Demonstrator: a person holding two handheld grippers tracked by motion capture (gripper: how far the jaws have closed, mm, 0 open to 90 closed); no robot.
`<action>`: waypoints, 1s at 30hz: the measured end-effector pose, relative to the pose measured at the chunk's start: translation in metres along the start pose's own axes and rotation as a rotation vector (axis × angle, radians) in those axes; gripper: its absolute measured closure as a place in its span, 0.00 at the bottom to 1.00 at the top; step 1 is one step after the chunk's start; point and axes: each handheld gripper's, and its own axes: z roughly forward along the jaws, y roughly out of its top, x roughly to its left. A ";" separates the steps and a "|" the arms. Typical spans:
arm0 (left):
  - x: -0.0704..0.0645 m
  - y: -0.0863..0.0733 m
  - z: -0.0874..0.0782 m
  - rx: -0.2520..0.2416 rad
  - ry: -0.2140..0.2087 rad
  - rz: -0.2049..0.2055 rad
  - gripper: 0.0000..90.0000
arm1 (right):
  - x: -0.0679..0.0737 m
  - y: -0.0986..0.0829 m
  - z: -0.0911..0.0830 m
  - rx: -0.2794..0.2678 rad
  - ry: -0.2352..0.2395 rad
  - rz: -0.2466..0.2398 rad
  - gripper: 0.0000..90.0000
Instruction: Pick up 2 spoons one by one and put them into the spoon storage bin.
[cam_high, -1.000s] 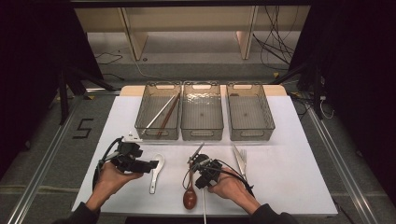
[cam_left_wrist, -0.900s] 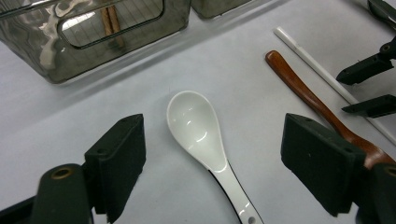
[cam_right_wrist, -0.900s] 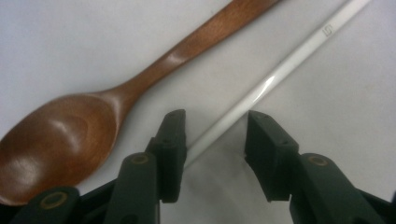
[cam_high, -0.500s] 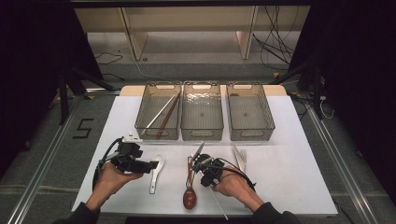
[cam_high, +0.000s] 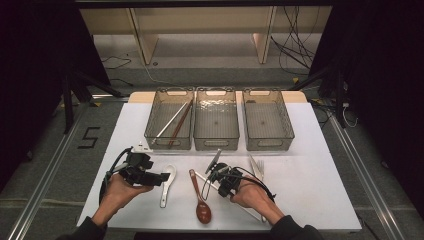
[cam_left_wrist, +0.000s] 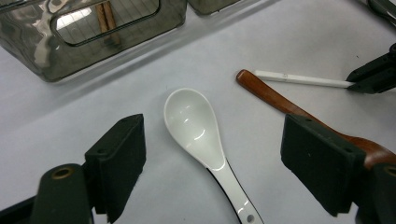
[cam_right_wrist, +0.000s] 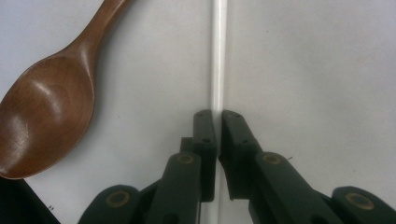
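Note:
My right gripper (cam_right_wrist: 218, 114) is shut on a thin white chopstick (cam_right_wrist: 218, 70) that lies low over the white table; in the high view this gripper (cam_high: 218, 179) sits at centre front, and the chopstick (cam_high: 252, 212) trails back under the hand. A brown wooden spoon (cam_high: 200, 199) lies just to its left, bowl up (cam_right_wrist: 46, 116). My left gripper (cam_left_wrist: 212, 135) is open, and a white ceramic spoon (cam_left_wrist: 196, 126) rests on the table between its jaws. From above, that gripper (cam_high: 161, 177) points right at the white spoon (cam_high: 167, 184).
Three clear grey bins stand in a row at the back: the left bin (cam_high: 152, 135) holds a white and a brown chopstick, the middle bin (cam_high: 216, 145) and right bin (cam_high: 287, 135) look empty. A fork (cam_high: 256, 167) and a dark-handled utensil (cam_high: 214, 160) lie near the right hand.
The right hand has shifted slightly right and turned, and the white chopstick's near end has swung to the right. The left hand and gripper have stayed put.

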 end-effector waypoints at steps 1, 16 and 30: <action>0.000 0.000 0.000 0.000 -0.002 0.001 0.24 | 0.000 0.000 0.000 -0.001 0.002 0.001 0.95; -0.012 0.005 0.005 -0.001 -0.065 0.089 0.24 | -0.008 -0.002 -0.028 -0.089 -0.004 -0.042 0.95; -0.046 0.018 0.024 0.077 -0.168 0.346 0.26 | 0.018 -0.005 -0.049 -0.128 0.027 -0.237 0.95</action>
